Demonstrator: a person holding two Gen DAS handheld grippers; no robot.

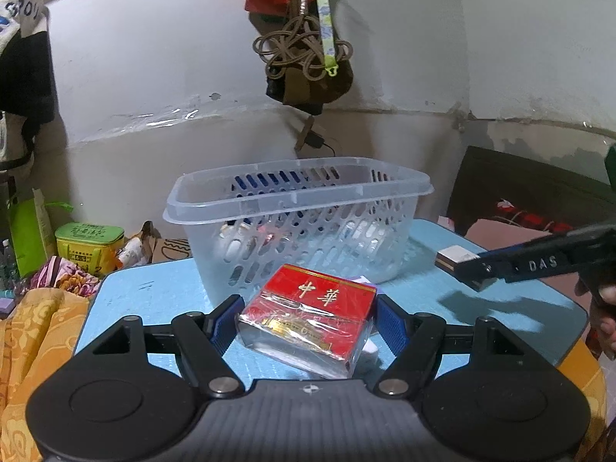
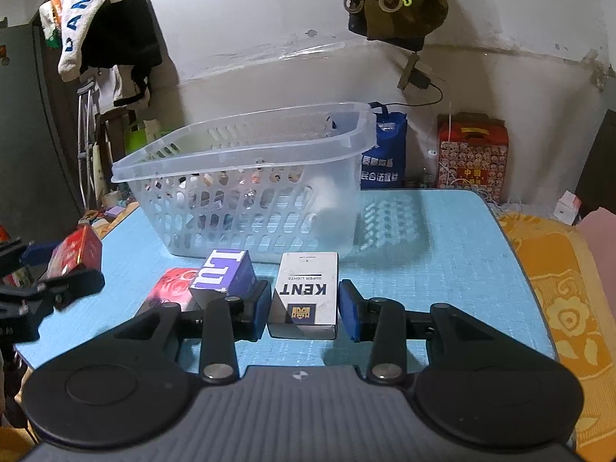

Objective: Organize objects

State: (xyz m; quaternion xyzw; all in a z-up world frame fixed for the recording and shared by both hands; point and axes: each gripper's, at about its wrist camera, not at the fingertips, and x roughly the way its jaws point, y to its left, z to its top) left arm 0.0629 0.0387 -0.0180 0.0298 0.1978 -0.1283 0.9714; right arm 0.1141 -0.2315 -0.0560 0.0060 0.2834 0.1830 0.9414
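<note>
The left tool (image 1: 308,321) reaches level over the blue bench (image 1: 154,292), its blue pads spread to either side of a red cigarette pack (image 1: 308,319) in clear wrap; the pack sits tilted between them, and whether the pads truly touch it I cannot tell. The right tool (image 2: 304,308) points toward the basket with its pads pressed against the sides of a white Kent pack (image 2: 308,294), lifted just clear of the bench. Beside its left pad a purple-and-white box (image 2: 225,275) stands against a pink packet (image 2: 173,288). Behind them is a clear slotted basket (image 2: 246,154); pale shapes and small oddments show through its slots, too blurred to name. A white scrap under the red pack is mostly hidden.
</note>
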